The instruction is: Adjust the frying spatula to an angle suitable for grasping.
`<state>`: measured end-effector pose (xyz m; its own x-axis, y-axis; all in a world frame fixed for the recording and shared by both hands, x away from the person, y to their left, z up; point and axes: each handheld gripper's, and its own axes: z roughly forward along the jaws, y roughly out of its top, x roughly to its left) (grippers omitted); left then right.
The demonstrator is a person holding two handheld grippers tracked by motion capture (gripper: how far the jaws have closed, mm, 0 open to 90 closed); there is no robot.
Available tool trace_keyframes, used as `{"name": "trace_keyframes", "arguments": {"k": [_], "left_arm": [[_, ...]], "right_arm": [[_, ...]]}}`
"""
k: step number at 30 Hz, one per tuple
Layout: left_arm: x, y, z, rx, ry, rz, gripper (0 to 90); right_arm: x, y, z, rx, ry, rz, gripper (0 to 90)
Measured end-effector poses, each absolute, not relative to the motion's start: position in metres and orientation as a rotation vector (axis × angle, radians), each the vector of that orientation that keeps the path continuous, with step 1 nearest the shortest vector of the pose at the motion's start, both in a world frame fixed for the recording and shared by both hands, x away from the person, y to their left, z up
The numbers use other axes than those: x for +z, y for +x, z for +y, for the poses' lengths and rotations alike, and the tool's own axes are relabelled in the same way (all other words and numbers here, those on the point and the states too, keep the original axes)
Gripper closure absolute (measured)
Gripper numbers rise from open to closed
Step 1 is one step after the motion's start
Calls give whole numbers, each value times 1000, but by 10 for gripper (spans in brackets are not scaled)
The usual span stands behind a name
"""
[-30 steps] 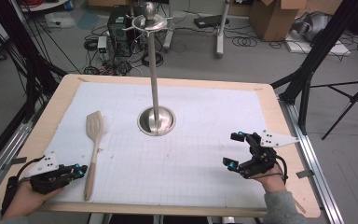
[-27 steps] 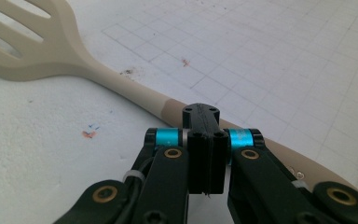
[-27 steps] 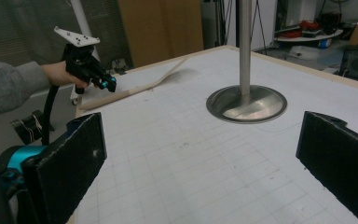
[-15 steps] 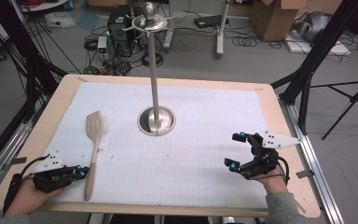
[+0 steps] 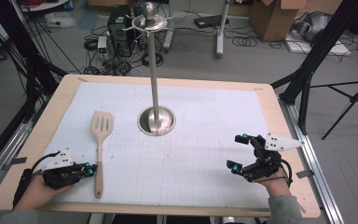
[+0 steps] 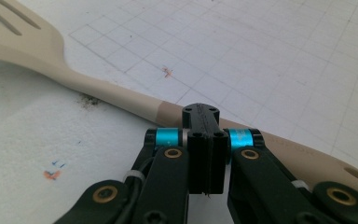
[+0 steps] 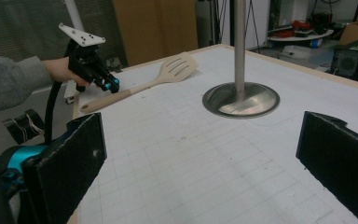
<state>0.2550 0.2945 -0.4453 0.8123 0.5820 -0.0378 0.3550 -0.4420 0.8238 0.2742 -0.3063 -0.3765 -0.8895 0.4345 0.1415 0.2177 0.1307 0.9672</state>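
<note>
Fingers (image 6: pixel 204 140) of the left gripper (image 5: pixel 89 171) are pressed together with nothing between them, their tips just beside the handle of the spatula (image 5: pixel 100 144), low at the left of the high view. Seen from the left gripper view, the handle (image 6: pixel 121 100) runs across the frame from upper left to lower right right behind the tips; whether the tips touch it cannot be told. That spatula lies flat on the tabletop, its slotted blade toward the middle of the high view and its handle end, with a hole in it, toward the bottom edge. In the right gripper view it shows at the upper left (image 7: pixel 168 74), with the left gripper (image 7: pixel 109 84) at its handle and a hand in a grey sleeve behind.

Fingers (image 7: pixel 70 163) of the right gripper (image 5: pixel 240 152) stand wide apart and hold nothing; that gripper sits low at the right of the high view, well apart from the spatula.

Between the two, above centre in the high view, a metal stand (image 5: pixel 155 119) rises from a round base, its thin pole reaching the top of the frame where short hooks branch out. A white gridded sheet (image 5: pixel 205 116) covers most of the wooden tabletop (image 5: pixel 42 126). Beyond the far edge the floor holds cables, a dark box and cardboard boxes
</note>
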Motion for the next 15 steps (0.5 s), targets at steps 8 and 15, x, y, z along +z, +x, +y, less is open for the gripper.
{"name": "trace_keyframes", "arguments": {"k": [8,15], "left_arm": [[-446,264,283,297,2084,654,897],[-445,274,275,275,2094,630,897]], "right_arm": [[-377,268,-314,1833,675,2221,4],[-378,261,-322,1824,683,2206,4]]}}
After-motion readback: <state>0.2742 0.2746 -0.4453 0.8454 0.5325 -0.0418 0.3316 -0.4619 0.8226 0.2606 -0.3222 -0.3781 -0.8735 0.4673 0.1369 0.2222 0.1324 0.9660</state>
